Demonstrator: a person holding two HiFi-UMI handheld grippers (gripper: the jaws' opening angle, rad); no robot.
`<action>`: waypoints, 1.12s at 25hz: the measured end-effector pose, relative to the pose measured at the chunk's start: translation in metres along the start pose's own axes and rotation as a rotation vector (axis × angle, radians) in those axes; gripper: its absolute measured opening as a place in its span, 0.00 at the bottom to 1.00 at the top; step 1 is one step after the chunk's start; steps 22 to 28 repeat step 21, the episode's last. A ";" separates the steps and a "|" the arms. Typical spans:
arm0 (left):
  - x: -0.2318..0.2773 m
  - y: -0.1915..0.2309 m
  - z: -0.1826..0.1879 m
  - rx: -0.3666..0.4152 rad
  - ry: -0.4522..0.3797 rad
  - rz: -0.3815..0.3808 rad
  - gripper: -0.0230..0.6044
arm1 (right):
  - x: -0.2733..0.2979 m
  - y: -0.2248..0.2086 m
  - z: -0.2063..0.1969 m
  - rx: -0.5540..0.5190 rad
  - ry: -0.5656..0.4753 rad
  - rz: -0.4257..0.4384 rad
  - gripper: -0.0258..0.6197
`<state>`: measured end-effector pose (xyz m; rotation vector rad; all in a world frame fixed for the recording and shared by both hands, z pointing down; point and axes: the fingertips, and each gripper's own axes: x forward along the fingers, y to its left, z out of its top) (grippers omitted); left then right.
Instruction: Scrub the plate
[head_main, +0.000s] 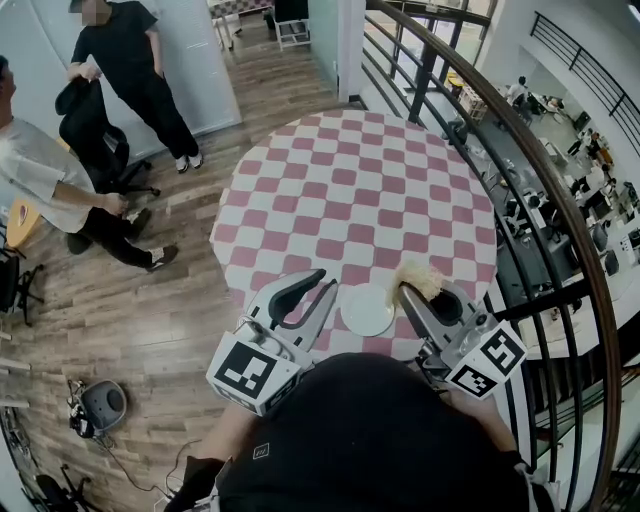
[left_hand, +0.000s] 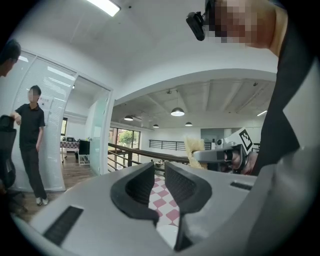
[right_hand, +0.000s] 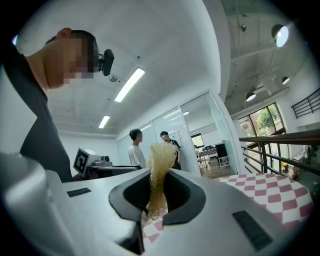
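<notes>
White and round, the plate (head_main: 368, 310) lies on the near edge of the pink-and-white checked tabletop (head_main: 340, 180), between the two grippers. The left gripper (head_main: 327, 280) sits just beside the plate's left rim. Its fingers stand a narrow gap apart with nothing between them. The right gripper (head_main: 420, 294) is just off the plate's right rim, and its fingers are closed on a pale yellow, fibrous scrubber (head_main: 420, 277). The scrubber sticks up past the fingertips, near the plate's upper right edge. From above I cannot tell whether it touches the plate.

In the left gripper view only a pale sliver of the plate (left_hand: 167, 234) shows, low in the gap between the fingers; the gripper's body covers the rest. The right gripper view shows the scrubber (right_hand: 159, 170) pinched upright between the pads, while the plate is hidden behind the gripper body. The wearer's dark head and shoulders cut off the near tabletop edge in the head view.

The plate looks plain and flat, with no pattern. Any soiling on it is too small to make out.
</notes>
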<state>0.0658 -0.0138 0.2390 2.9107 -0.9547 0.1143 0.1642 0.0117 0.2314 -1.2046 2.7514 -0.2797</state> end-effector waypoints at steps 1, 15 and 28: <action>-0.001 0.000 0.000 0.003 -0.005 0.000 0.14 | 0.001 0.001 -0.001 -0.003 0.004 0.000 0.11; -0.001 -0.003 -0.007 -0.015 0.037 -0.003 0.11 | 0.001 -0.003 -0.009 0.005 0.022 -0.016 0.11; 0.001 -0.008 -0.004 -0.013 0.012 -0.019 0.11 | -0.001 -0.004 -0.010 0.002 0.023 -0.023 0.11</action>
